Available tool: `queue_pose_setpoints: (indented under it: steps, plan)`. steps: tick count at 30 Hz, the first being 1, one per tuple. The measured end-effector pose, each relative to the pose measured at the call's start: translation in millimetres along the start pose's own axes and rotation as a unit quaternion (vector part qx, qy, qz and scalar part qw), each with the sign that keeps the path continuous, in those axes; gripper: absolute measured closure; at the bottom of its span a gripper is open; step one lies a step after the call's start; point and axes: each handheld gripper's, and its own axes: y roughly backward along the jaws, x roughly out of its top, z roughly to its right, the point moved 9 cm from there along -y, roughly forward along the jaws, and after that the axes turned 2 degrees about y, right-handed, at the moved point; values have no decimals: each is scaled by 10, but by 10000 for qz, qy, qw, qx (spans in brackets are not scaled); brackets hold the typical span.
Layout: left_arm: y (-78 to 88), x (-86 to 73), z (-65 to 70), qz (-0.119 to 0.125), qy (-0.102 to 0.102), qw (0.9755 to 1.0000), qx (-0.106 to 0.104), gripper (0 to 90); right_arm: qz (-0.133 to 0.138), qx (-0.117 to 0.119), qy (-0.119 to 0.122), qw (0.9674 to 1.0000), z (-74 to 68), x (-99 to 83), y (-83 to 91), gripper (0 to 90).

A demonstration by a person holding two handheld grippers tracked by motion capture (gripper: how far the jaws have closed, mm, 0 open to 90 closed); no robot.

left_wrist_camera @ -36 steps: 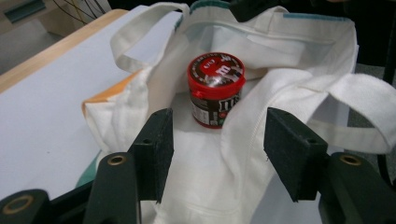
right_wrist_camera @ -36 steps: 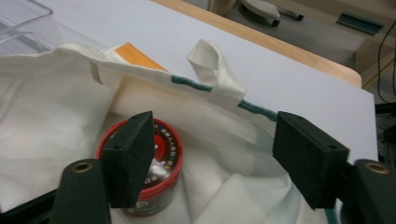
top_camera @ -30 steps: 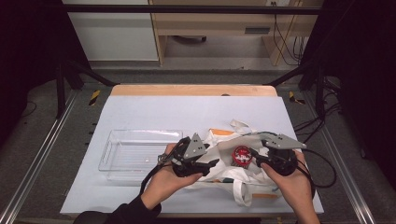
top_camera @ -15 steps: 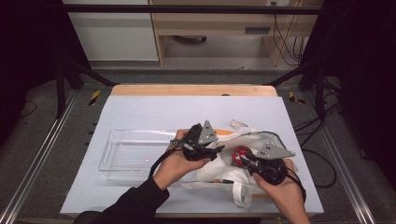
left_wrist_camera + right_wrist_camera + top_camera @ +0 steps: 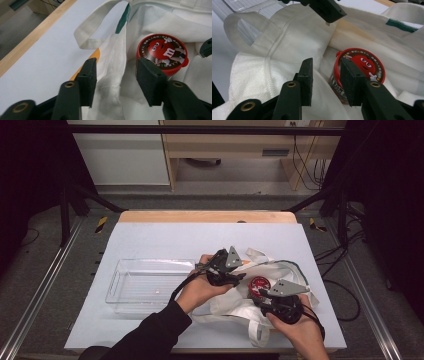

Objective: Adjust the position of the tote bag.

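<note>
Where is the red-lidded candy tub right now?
In the high view the red-lidded candy tub sits in the open mouth of the white tote bag, right of the clear tray, between the left gripper and the right gripper.

High cam looks fwd/down from 6 o'clock; both gripper cams sit close, sharing red-lidded tub (image 5: pixel 162 53) in bag (image 5: pixel 287 50).

Pale blue table (image 5: pixel 165 237) carries clear tray (image 5: pixel 145 285), white tote bag (image 5: pixel 240 307).

clear plastic tray (image 5: pixel 145 285) on pale blue tabletop (image 5: pixel 165 240), wooden shelving (image 5: pixel 235 150) behind.
</note>
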Motion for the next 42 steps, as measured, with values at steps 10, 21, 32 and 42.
queue_pose_setpoints:
  steps: [10, 21, 32, 42]
  plan:
    - [-46, -41, -57, -255, 2, 9997, 43, 781, 42, -44, -61, 10000, 23, 45, 30, 545]
    - [-25, -9, -71, -238, 51, 9997, -21, 791, 207, 173, 15, 9996, -150, 247, 140, 388]
    - [-6, 2, -108, -244, 106, 9996, -76, 793, 42, 500, 361, 9981, -436, 242, 45, 128]
    - [5, -6, -120, -299, 86, 9995, -99, 795, -436, 453, 286, 9976, -400, -22, -152, 177]
